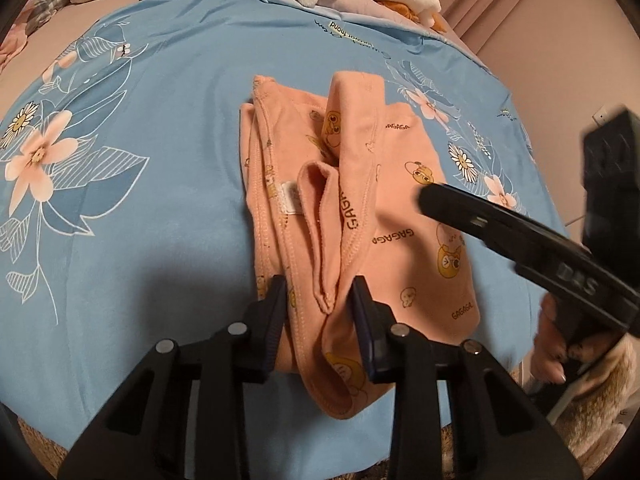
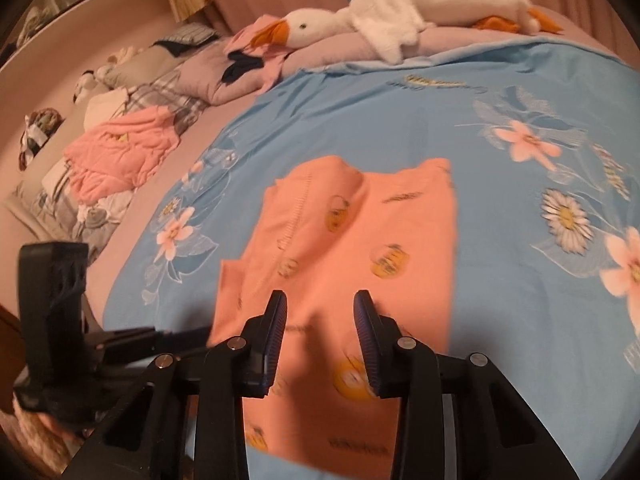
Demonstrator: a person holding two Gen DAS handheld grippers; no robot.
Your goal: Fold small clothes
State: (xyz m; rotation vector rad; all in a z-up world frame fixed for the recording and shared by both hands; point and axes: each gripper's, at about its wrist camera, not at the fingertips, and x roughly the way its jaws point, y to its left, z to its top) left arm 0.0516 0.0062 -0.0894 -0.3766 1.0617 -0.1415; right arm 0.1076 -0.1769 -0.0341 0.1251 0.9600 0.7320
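Observation:
A peach baby garment (image 1: 400, 184) printed with yellow cartoon figures lies partly folded on a blue flowered sheet (image 1: 160, 184). A sleeve is doubled over its middle. My left gripper (image 1: 320, 296) is at the garment's near edge. A bunched ridge of cloth rises between its pads, and it is shut on that fold. In the right wrist view the same garment (image 2: 360, 220) looks blurred. My right gripper (image 2: 320, 300) hovers over its near part, jaws apart, with flat cloth below them. From the left wrist view, a finger of the right gripper (image 1: 460, 212) reaches over the garment's right side.
A white goose plush (image 2: 400, 12) lies along the far edge of the sheet (image 2: 400, 100). A crumpled pink garment (image 2: 120, 152) and pillows sit to the left on the bed. A hand (image 1: 552, 344) holds the right tool. The left tool's body (image 2: 56, 320) is at the left.

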